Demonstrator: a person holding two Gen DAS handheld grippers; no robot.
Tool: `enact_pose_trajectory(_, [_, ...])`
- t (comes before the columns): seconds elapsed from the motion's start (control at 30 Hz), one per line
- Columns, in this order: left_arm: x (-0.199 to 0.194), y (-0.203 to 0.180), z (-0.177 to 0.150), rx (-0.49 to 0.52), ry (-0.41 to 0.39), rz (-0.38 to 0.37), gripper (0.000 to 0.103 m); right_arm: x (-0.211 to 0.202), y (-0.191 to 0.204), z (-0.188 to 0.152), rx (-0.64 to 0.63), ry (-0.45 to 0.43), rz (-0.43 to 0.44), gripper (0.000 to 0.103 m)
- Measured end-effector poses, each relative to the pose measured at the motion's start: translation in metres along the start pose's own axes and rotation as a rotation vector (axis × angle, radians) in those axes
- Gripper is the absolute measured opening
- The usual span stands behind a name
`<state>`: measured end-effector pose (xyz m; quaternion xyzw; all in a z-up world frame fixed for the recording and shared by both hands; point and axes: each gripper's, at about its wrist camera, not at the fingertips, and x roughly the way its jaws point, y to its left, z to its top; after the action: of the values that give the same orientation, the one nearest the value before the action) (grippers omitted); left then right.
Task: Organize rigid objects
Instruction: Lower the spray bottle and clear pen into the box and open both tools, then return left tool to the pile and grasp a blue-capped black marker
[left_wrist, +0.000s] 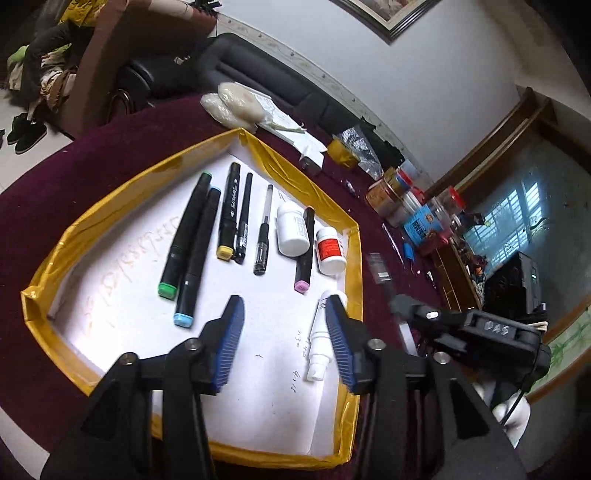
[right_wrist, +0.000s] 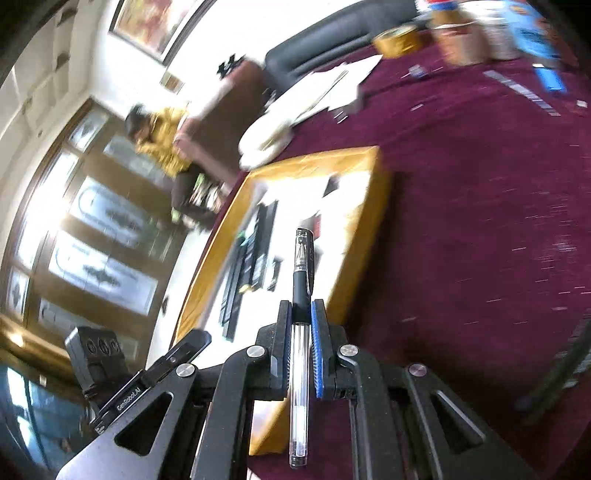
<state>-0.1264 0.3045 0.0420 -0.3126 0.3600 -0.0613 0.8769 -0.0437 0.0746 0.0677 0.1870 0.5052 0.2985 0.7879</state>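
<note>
The right gripper (right_wrist: 300, 314) pinches a clear gel pen (right_wrist: 300, 373) far back on its barrel, so it could pivot or slip; the left gripper (left_wrist: 284, 325), spread and empty, has one white spray bottle (left_wrist: 322, 338) against its right pad; beyond it in the yellow-rimmed tray (left_wrist: 352, 266) lie four markers, two pens, two white pill bottles.

White wall (left_wrist: 424, 74) with framed picture (left_wrist: 384, 14) ahead, dark sofa (left_wrist: 258, 74) beyond the maroon tablecloth (left_wrist: 110, 147), bright glass doors (right_wrist: 92, 221) left.
</note>
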Motion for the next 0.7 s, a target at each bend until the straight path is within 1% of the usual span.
enact_pose_trajectory(0.17, [-0.008, 0.004, 0.000, -0.004, -0.022, -0.002, 0.049, 0.049, 0.032, -0.009, -0.042, 0.089, -0.026, 0.009])
enact_pose_trajectory(0.23, [-0.010, 0.007, 0.000, -0.008, -0.024, -0.003, 0.052, 0.061, 0.033, -0.009, -0.039, 0.108, -0.043, 0.009])
enact_pose_trajectory(0.37, [-0.015, 0.017, 0.000, -0.028, -0.029, -0.004, 0.055, 0.079, 0.037, -0.006, -0.032, 0.126, -0.090, 0.010])
enact_pose_trajectory(0.53, [-0.019, 0.024, 0.001, -0.041, -0.038, -0.001, 0.057, 0.081, 0.037, -0.004, -0.047, 0.116, -0.140, 0.010])
enact_pose_trajectory(0.7, [-0.019, 0.021, -0.001, -0.039, -0.045, 0.004, 0.059, 0.066, 0.036, -0.002, -0.072, 0.073, -0.159, 0.017])
